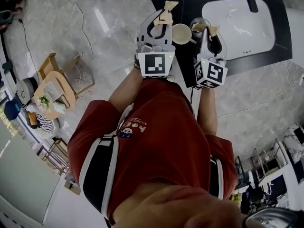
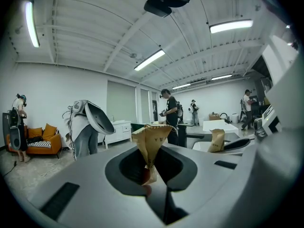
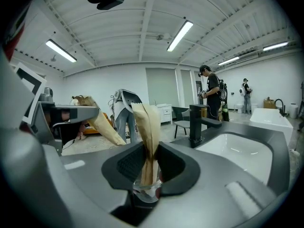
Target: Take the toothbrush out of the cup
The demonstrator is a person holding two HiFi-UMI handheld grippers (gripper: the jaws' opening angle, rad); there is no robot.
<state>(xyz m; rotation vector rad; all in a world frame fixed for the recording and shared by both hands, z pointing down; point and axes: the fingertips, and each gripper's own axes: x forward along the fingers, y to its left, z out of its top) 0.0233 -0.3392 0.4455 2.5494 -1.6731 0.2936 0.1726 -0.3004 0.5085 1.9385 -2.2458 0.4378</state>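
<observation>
On the dark counter [image 1: 183, 1] stand a clear glass cup [image 1: 198, 22] and, to its left, a cream cup [image 1: 181, 33]. My right gripper [image 1: 212, 31] hangs just over the glass. In the right gripper view its tan-taped tips [image 3: 146, 122] lie nearly together and the glass [image 3: 147, 193] shows under the jaws' base. Whether the pads press on anything is hidden, and I cannot make out a toothbrush. My left gripper [image 1: 167, 11] is held left of the cups with its tan tips [image 2: 152, 139] closed together and nothing visible between them.
A white sink [image 1: 237, 18] with a black faucet [image 3: 195, 122] lies right of the cups. A wooden chair [image 1: 57, 84] and loose cables sit on the marble floor to the left. Several people stand far back in the room [image 2: 168, 113].
</observation>
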